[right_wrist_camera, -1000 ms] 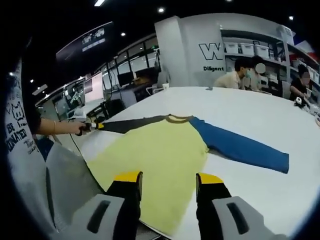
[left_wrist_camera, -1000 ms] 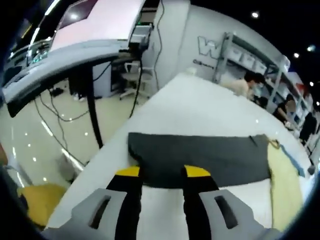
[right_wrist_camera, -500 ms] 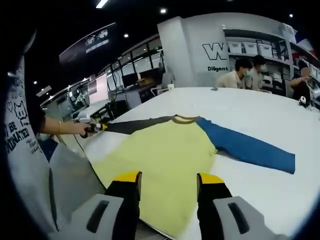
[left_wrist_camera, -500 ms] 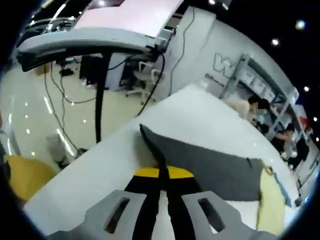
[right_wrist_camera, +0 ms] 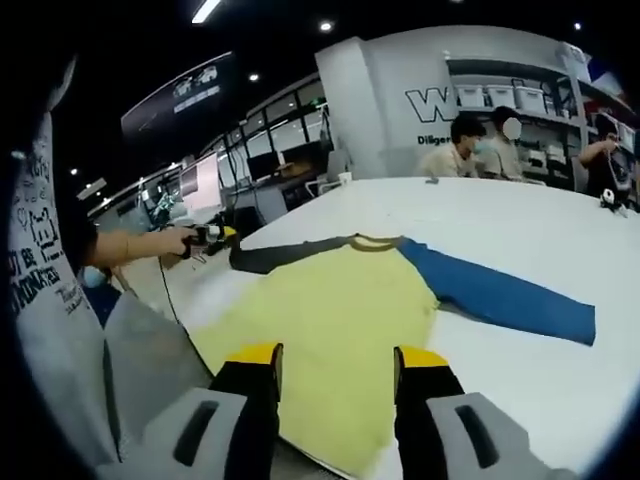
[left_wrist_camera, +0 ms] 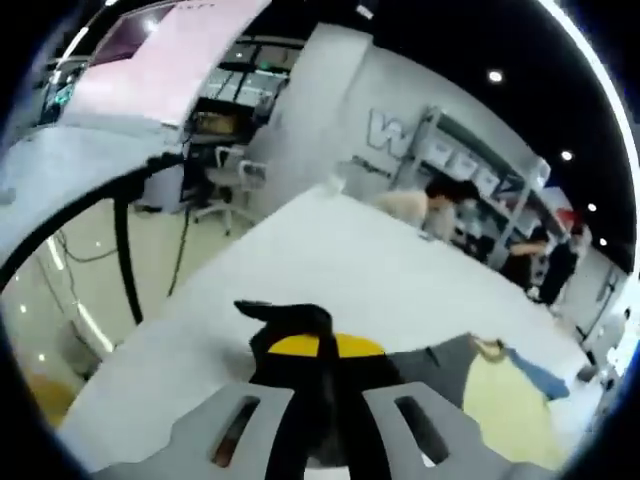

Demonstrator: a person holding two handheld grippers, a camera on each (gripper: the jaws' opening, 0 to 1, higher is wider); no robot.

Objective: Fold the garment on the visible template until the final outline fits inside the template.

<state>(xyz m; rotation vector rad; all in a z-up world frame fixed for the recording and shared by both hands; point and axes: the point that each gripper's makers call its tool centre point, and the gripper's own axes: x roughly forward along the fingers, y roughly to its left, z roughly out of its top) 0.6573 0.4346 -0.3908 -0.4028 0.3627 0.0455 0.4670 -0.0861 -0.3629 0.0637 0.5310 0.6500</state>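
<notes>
Left gripper [left_wrist_camera: 318, 350] pinching the yellow shirt's [right_wrist_camera: 320, 320] dark grey sleeve [right_wrist_camera: 275, 255] aloft; right gripper [right_wrist_camera: 335, 365] spread, hovering over the hem.

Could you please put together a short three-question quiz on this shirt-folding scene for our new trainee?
1. True or false: the left tool is shut on the grey sleeve of the shirt.
2. Multiple choice: what colour is the sleeve lying flat on the white table in the right gripper view? A) red B) blue C) green
3. Fill in: the right tool hovers with its jaws ____ above the yellow body of the shirt.

Key:
1. True. Its jaws are closed with dark fabric pinched between them, and the right gripper view shows the sleeve end lifted off the table.
2. B, the blue sleeve.
3. Open, holding nothing.
</notes>
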